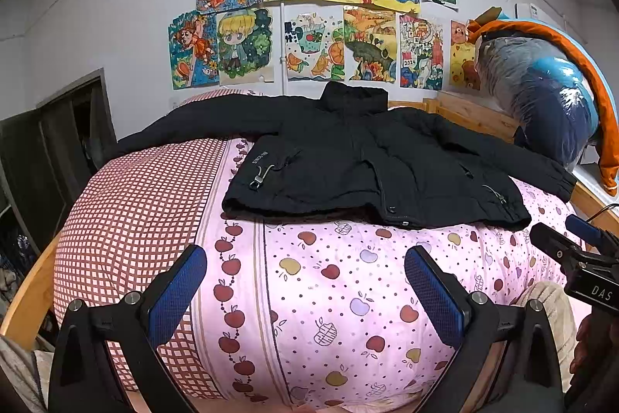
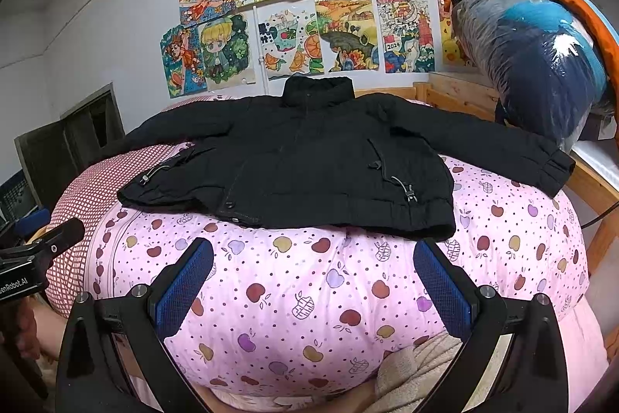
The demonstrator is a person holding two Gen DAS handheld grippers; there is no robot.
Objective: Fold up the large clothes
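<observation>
Pink apple-print quilt (image 2: 309,297) carries the black padded jacket (image 2: 301,157) spread flat at its far side, left cuff lost off the bed's edge. Left gripper (image 1: 305,281) and right gripper (image 2: 313,277) hover near, fingers spread, empty.

Black jacket (image 1: 348,157): left sleeve end drops behind the bed's (image 1: 31,297) far edge, cuff unseen. White lettering on jacket pocket (image 1: 260,156): too small to read. Plastic-wrapped bundle (image 2: 541,64): contents indistinct, right side cut off.
</observation>
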